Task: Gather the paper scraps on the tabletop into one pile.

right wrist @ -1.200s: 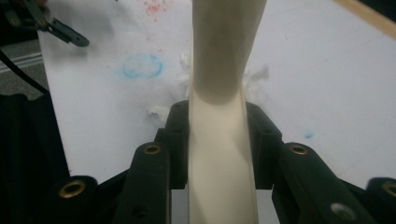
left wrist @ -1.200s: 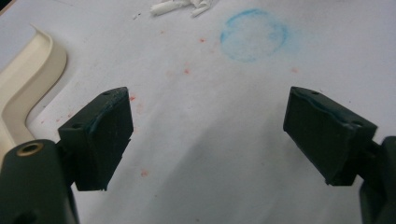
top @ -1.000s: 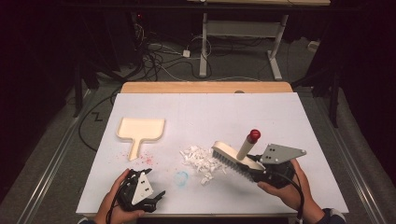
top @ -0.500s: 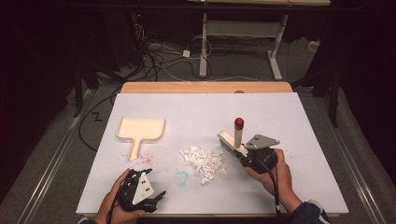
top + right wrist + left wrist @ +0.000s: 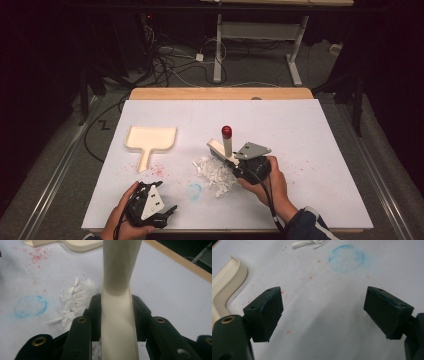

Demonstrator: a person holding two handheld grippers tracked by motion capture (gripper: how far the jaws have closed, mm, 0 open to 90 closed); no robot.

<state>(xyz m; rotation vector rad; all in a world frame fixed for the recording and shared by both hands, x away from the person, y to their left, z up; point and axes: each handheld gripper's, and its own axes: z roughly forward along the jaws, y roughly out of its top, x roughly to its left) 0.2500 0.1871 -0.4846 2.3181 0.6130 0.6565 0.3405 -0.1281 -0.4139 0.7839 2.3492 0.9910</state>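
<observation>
Beside the paper scraps (image 5: 216, 172) our right gripper (image 5: 243, 166) clamps the brush (image 5: 223, 146), seemingly mid-sweep toward the dustpan (image 5: 149, 140) beyond them, which our empty, wide-open left gripper (image 5: 161, 214) should steady next

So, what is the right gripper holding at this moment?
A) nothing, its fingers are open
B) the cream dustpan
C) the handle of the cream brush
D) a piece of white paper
C: in the right gripper view, the right gripper has its black fingers closed on both sides of the cream brush handle, while the dustpan lies apart on the table and the paper scraps stay on the sheet.
</observation>
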